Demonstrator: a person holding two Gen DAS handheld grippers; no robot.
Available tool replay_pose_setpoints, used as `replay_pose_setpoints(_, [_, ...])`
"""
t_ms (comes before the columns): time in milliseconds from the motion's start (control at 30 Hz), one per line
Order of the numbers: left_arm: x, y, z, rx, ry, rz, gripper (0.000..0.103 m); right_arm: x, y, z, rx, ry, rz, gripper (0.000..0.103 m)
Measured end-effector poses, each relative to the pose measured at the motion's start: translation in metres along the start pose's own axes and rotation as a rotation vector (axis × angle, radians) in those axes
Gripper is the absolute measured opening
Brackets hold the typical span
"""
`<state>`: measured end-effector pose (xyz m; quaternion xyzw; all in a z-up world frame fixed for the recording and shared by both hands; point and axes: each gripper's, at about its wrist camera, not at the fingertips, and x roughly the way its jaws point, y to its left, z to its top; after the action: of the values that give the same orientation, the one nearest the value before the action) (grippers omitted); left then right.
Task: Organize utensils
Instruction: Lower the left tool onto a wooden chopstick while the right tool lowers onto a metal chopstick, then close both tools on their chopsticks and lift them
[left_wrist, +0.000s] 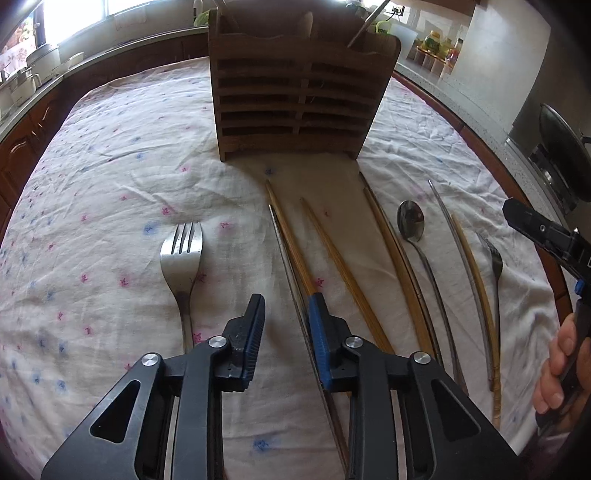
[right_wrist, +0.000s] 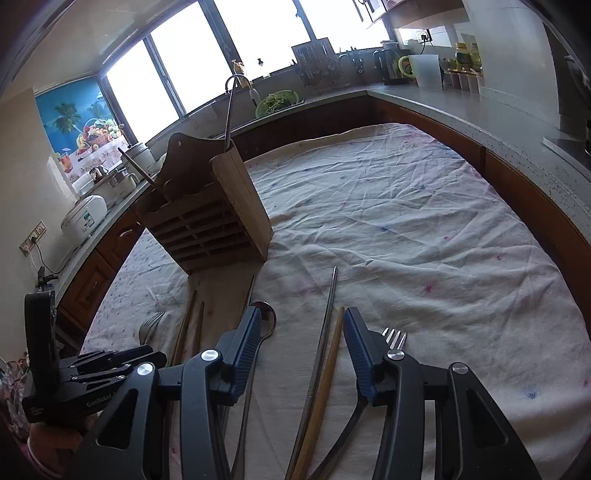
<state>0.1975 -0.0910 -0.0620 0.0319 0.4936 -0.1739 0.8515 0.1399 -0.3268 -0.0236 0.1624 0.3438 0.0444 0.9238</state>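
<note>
We have a table under a wrinkled flowered cloth (left_wrist: 110, 155), and on it stands the wooden slatted holder (left_wrist: 299, 99), upright near the far side, with a few handles already poking out of its top. In front of the holder lie the loose utensils in a rough row, all pointing toward it: a big fork (left_wrist: 181, 254) off alone on the left, then a steel chopstick (left_wrist: 291, 280) touching a wooden chopstick (left_wrist: 286, 236), more wooden chopsticks, a spoon (left_wrist: 410, 218), another steel and wooden chopstick pair (right_wrist: 325, 354), and a small fork (right_wrist: 394, 338) on the right.

We judge the step to be picking up sticks with both hands at once. Our left gripper (left_wrist: 286, 312) tilts steeply down over the first pair; its fingers stand narrowly apart and nothing sits between the tips, the two sticks passing under the blue-padded finger (left_wrist: 319, 325). Our right gripper (right_wrist: 301, 330), at a shallower tilt, straddles the other pair with its fingers half spread and not touching them.

Next, we think, the left should shift slightly toward the sticks and both should sink to the cloth before squeezing; thin sticks on soft cloth may roll away.
</note>
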Motion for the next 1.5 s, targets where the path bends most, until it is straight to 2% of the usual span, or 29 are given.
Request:
replay_pose_setpoints(267, [0.009, 0.001, 0.009, 0.016, 0.009, -0.003, 0.020, 0.023, -0.002, 0.008, -0.004, 0.044, 0.002, 0.045])
replay_pose_setpoints(433, [0.017, 0.003, 0.026, 0.022, 0.024, -0.001, 0.020, 0.055, -0.005, 0.016, -0.008, 0.111, -0.026, 0.025])
replay_pose_setpoints(667, [0.028, 0.005, 0.046, 0.036, 0.053, -0.025, 0.020, 0.098, -0.010, 0.029, -0.032, 0.185, -0.097, 0.022])
replay_pose_setpoints(867, [0.030, 0.005, 0.049, 0.059, 0.043, -0.017, 0.008, 0.108, 0.001, 0.032, -0.119, 0.197, -0.158, 0.020])
replay_pose_setpoints(1067, [0.032, 0.004, 0.052, 0.085, 0.050, -0.017, 0.007, 0.109, 0.003, 0.032, -0.150, 0.198, -0.177, 0.017])
replay_pose_setpoints(1133, [0.033, 0.002, 0.052, 0.094, 0.047, -0.012, 0.007, 0.109, 0.002, 0.032, -0.143, 0.195, -0.176, 0.008])
replay_pose_setpoints(1233, [0.034, 0.000, 0.056, 0.109, 0.074, -0.001, 0.008, 0.108, -0.001, 0.035, -0.117, 0.204, -0.155, 0.008])
replay_pose_setpoints(1333, [0.037, -0.011, 0.059, 0.177, 0.100, 0.048, 0.009, 0.111, -0.002, 0.038, -0.114, 0.226, -0.150, 0.008])
replay_pose_setpoints(1500, [0.041, -0.013, 0.057, 0.175, 0.072, 0.049, 0.008, 0.112, 0.000, 0.037, -0.137, 0.227, -0.155, 0.008])
